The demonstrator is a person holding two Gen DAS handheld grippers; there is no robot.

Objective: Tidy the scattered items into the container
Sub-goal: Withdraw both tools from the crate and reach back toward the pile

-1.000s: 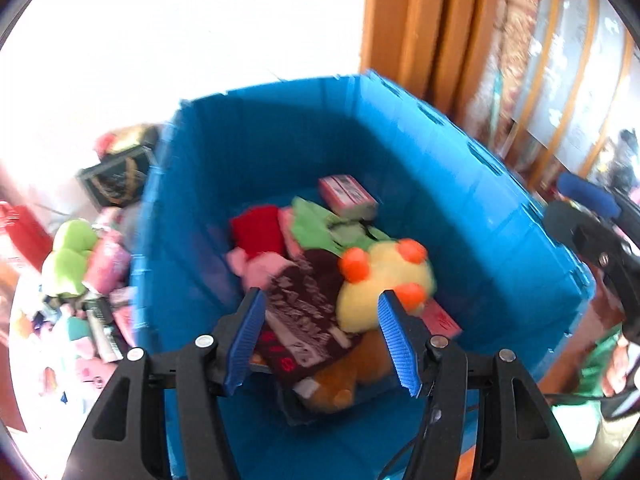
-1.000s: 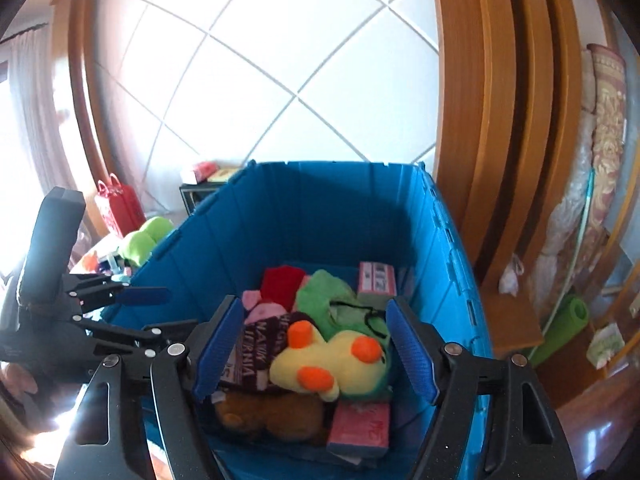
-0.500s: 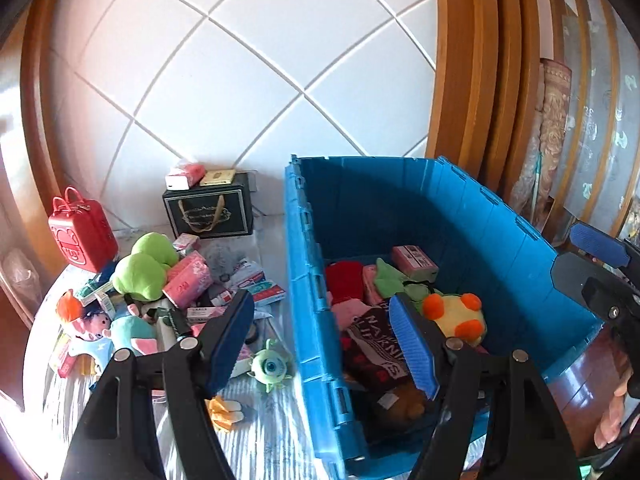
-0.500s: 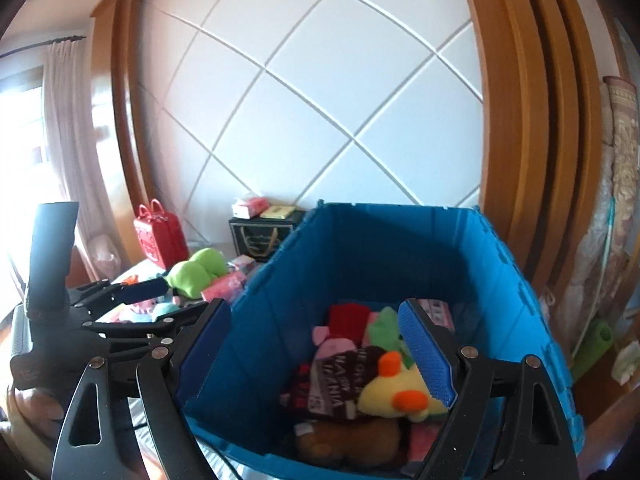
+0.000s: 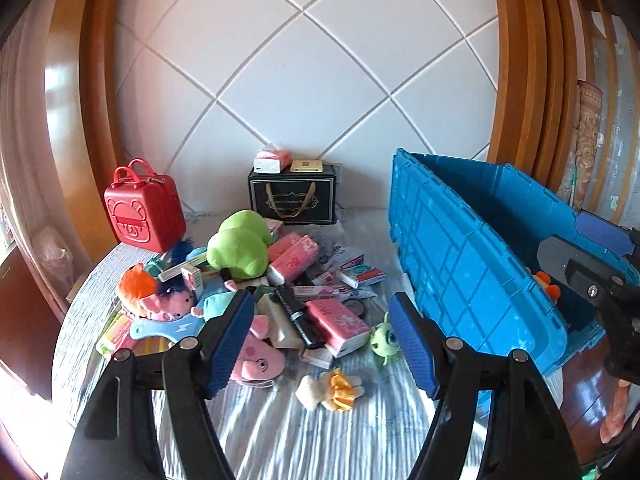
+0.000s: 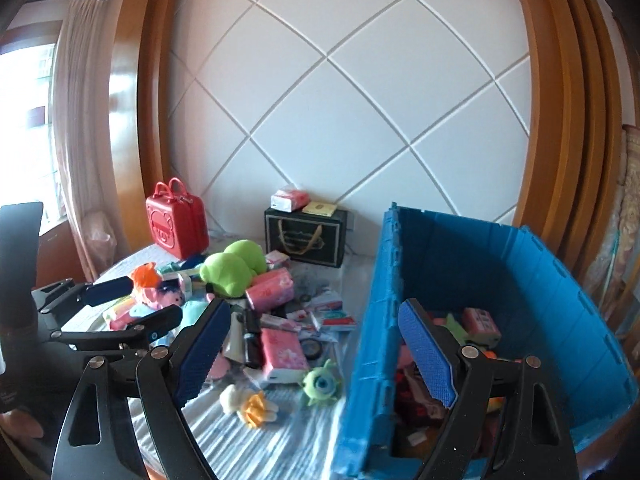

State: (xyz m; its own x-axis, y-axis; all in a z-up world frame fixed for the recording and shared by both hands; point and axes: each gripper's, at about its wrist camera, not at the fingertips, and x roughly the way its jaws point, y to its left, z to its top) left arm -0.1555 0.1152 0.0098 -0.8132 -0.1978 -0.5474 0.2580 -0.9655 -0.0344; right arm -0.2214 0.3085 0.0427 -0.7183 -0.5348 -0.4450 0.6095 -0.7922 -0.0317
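Both grippers (image 5: 322, 336) (image 6: 314, 354) swung off bin (image 5: 460, 264) toward pile, jaws apart, empty; roughly twenty items.

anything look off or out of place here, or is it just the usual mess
Mostly the expected mess: a heap of toys and packets lies beside the blue crate instead of inside it. A small green one-eyed toy and a yellow-white plush lie apart from the heap. No damage or spill shows.

The blue container (image 5: 472, 264) walls off the right edge of the striped surface (image 5: 280, 432). Left of that wall the toy pile (image 5: 256, 292) crowds the middle. Nearer than the pile, bare surface lies open, broken only by a small yellow-white toy (image 5: 330, 391) and a green one-eyed toy (image 5: 385, 338) beside the container.
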